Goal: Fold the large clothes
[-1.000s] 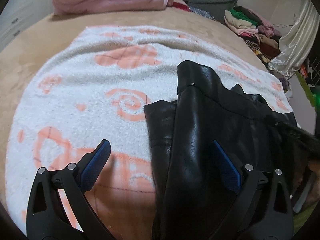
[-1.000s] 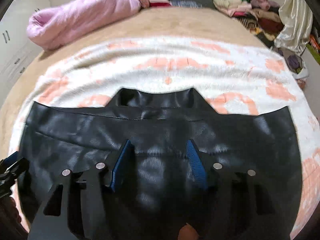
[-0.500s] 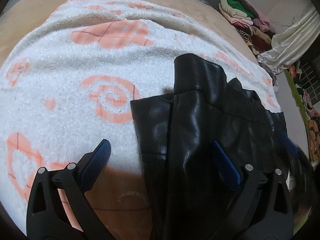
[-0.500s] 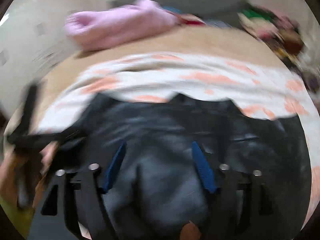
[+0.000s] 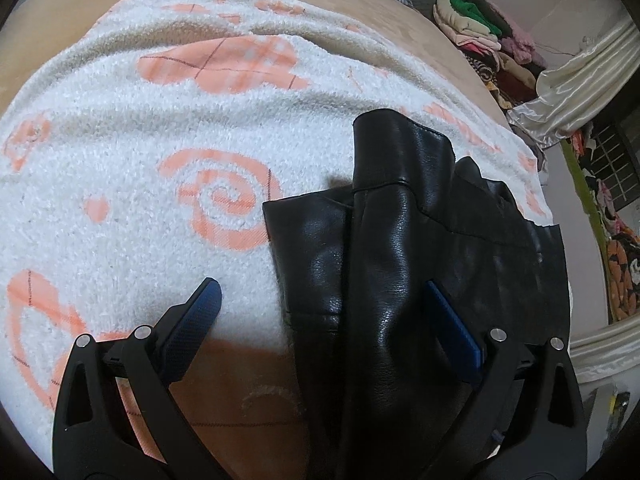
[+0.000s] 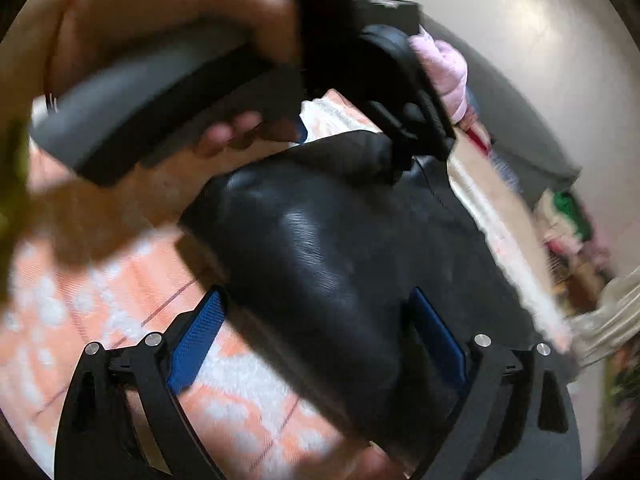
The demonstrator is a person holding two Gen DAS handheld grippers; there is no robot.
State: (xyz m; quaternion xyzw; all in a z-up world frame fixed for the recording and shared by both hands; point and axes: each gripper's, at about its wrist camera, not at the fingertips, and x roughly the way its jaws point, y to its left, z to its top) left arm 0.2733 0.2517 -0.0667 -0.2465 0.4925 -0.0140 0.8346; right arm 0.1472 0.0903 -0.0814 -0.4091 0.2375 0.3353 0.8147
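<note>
A black leather garment (image 5: 384, 264) lies folded lengthwise on a white fleece blanket with orange patterns (image 5: 168, 148). My left gripper (image 5: 320, 304) hovers over the garment's near left edge, jaws wide apart. Its left pad hangs over bare blanket and its right pad (image 5: 452, 320) sits beside the leather fold. In the blurred right wrist view, my right gripper (image 6: 320, 328) straddles the same glossy garment (image 6: 320, 248). Its jaws are opening, with leather between them and the left pad (image 6: 196, 336) off it. A hand (image 6: 180, 8) grips the left gripper's grey handle (image 6: 160, 92) just beyond.
The blanket covers a tan bed (image 5: 400, 12). A stack of folded clothes (image 5: 480, 28) and a cream satin cloth (image 5: 568, 96) lie past the bed's far right side. A pink quilt (image 6: 444, 68) is bunched at the head of the bed.
The right gripper has swung across the garment toward the left gripper, rolling as it went, and its jaws have widened. The left gripper tipped a little further down; the garment lies as before.
</note>
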